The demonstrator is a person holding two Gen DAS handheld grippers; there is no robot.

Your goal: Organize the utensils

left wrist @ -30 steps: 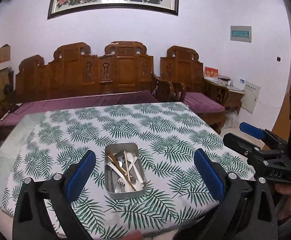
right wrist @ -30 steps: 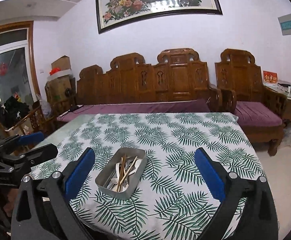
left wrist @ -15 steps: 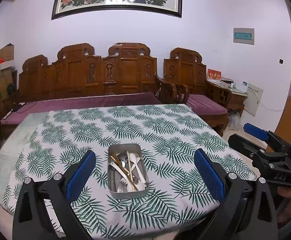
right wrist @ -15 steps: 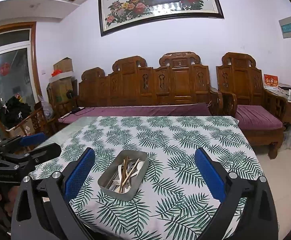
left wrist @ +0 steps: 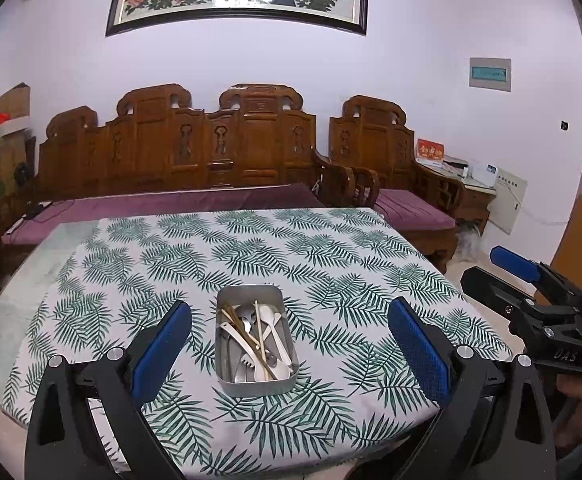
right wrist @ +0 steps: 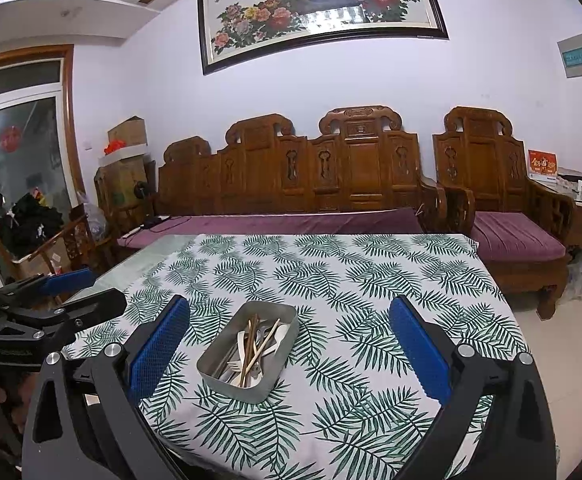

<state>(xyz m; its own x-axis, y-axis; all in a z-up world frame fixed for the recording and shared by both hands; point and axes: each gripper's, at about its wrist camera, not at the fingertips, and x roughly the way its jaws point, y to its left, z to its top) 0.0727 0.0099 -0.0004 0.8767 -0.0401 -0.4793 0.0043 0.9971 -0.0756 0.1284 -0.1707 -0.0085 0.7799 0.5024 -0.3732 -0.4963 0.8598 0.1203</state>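
I note both grippers, left gripper (left wrist: 289, 354) and right gripper (right wrist: 289, 354), jaws wide, empty. Risk: tangled utensils (left wrist: 255, 342) snag, dragging light tin (left wrist: 227, 376) off table (left wrist: 331, 252).

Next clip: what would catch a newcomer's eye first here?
A metal tray of jumbled utensils sits near the front edge of the fern-print tablecloth. The left claw and right claw, both wide open, frame it from above. Behind stand a carved wooden sofa and a peacock painting.
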